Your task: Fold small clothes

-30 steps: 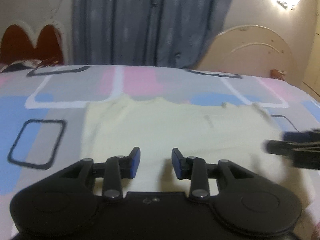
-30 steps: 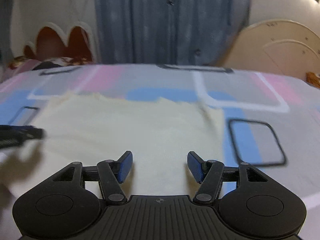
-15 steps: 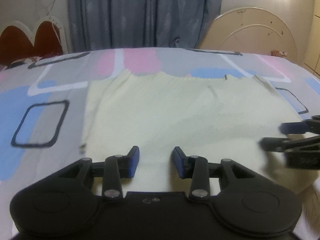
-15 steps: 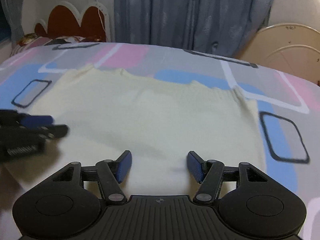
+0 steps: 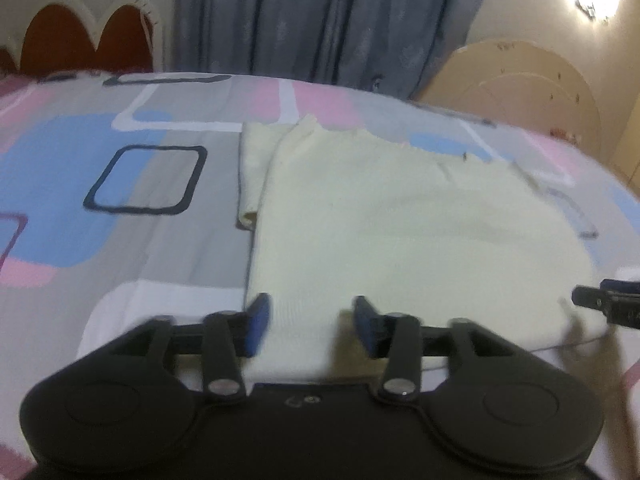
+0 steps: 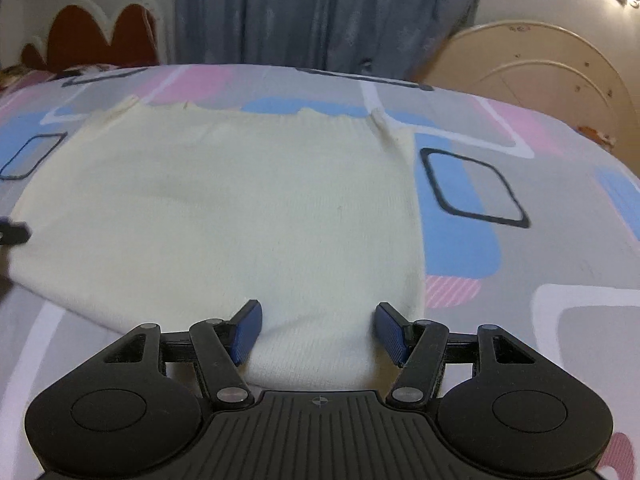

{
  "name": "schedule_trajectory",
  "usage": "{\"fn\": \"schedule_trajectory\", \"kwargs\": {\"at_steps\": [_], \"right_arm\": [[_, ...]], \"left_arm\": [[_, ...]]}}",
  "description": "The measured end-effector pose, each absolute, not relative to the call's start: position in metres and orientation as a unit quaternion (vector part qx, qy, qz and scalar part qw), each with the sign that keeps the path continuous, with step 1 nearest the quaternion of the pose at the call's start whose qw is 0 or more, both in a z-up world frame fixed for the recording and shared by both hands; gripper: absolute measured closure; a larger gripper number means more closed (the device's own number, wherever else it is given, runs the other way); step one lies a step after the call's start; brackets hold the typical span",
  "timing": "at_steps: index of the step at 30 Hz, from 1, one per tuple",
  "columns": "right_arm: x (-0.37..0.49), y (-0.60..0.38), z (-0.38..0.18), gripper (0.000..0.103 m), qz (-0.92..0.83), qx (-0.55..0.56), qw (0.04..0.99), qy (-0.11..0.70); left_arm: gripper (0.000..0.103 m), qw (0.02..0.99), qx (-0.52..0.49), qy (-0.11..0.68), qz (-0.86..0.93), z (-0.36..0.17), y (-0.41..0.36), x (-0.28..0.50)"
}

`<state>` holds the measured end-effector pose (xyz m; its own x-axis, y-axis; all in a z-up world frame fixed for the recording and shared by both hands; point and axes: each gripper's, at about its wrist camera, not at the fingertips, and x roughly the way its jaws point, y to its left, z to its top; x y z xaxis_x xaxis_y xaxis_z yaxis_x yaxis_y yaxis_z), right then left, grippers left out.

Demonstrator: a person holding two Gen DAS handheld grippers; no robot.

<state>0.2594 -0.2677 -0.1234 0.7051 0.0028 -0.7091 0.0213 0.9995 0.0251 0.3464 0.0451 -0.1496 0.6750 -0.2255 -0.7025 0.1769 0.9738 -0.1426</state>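
A cream knit garment lies flat on the patterned bedsheet, with one sleeve folded beside its left edge. My left gripper hovers over the garment's near left corner; its jaws are opening and the pads press on nothing, though the cloth's edge lies under the gap. Over the near right corner my right gripper stands open, cloth showing below the gap. In the left wrist view the right gripper shows as a dark tip at the right edge. The left gripper's tip shows at the left edge of the right wrist view.
The bed carries grey, pink and blue shapes. Behind it hang blue-grey curtains. A red scalloped headboard stands at the back left and a cream arched board at the back right.
Both grippers have pulled back toward the garment's near edge. The left jaws have spread wider. The left view has shifted so the garment's left edge and folded sleeve show.
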Motion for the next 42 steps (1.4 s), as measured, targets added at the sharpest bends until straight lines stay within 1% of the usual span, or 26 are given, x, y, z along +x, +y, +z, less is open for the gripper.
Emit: {"fn": "schedule_trajectory", "kwargs": {"at_steps": [1,2,4,8,12,18,23,26,28,29,31,32,33,34,35,36,39,42], "right_arm": [[0.255,-0.268,-0.119,0.042,-0.012,0.032,0.927,0.373],[0.255,-0.265,-0.119,0.042,-0.010,0.029,0.924,0.381],[0.254,-0.253,-0.123,0.042,0.000,0.004,0.916,0.401],[0.237,-0.247,-0.108,0.042,0.001,0.048,0.926,0.375],[0.227,-0.234,-0.097,0.042,0.017,0.041,0.928,0.371],[0.234,-0.225,-0.089,0.042,0.047,0.019,0.934,0.353],[0.268,-0.226,-0.099,0.042,0.077,0.031,0.933,0.350],[0.287,-0.227,-0.105,0.042,0.091,0.038,0.931,0.351],[0.298,-0.228,-0.106,0.042,0.099,0.039,0.932,0.348],[0.304,-0.228,-0.105,0.042,0.101,0.037,0.932,0.346],[0.317,-0.226,-0.105,0.042,0.108,0.032,0.933,0.341],[0.322,-0.226,-0.104,0.042,0.110,0.029,0.934,0.338],[0.327,-0.225,-0.105,0.042,0.111,0.024,0.935,0.335],[0.332,-0.224,-0.104,0.042,0.111,0.020,0.937,0.331],[0.335,-0.223,-0.105,0.042,0.112,0.018,0.938,0.328],[0.338,-0.221,-0.106,0.042,0.113,0.016,0.938,0.328],[0.345,-0.215,-0.117,0.042,0.113,-0.005,0.935,0.335],[0.353,-0.211,-0.140,0.042,0.113,-0.028,0.921,0.371]], "left_arm": [[0.030,0.914,-0.044,0.388,-0.109,-0.147,0.047,0.343],[0.028,0.914,-0.052,0.388,-0.110,-0.146,0.049,0.339],[0.028,0.908,-0.070,0.397,-0.116,-0.145,0.051,0.334],[0.028,0.888,-0.122,0.426,-0.120,-0.150,0.055,0.328],[0.027,0.871,-0.162,0.448,-0.119,-0.161,0.056,0.326],[0.024,0.858,-0.250,0.436,-0.107,-0.171,0.059,0.337],[0.026,0.848,-0.337,0.399,-0.087,-0.181,0.060,0.352],[0.031,0.851,-0.358,0.379,-0.069,-0.183,0.057,0.359],[0.046,0.853,-0.365,0.369,-0.053,-0.185,0.056,0.363],[0.050,0.854,-0.370,0.363,-0.046,-0.187,0.056,0.365],[0.065,0.853,-0.378,0.357,-0.035,-0.189,0.058,0.366],[0.069,0.853,-0.383,0.353,-0.031,-0.191,0.060,0.367],[0.083,0.852,-0.387,0.352,-0.025,-0.193,0.062,0.366],[0.091,0.850,-0.392,0.352,-0.018,-0.196,0.065,0.364],[0.091,0.846,-0.403,0.349,-0.015,-0.200,0.068,0.362],[0.093,0.844,-0.410,0.346,-0.015,-0.202,0.070,0.360],[0.095,0.850,-0.404,0.338,-0.012,-0.199,0.068,0.358],[0.096,0.853,-0.402,0.332,-0.012,-0.194,0.067,0.357]]}}
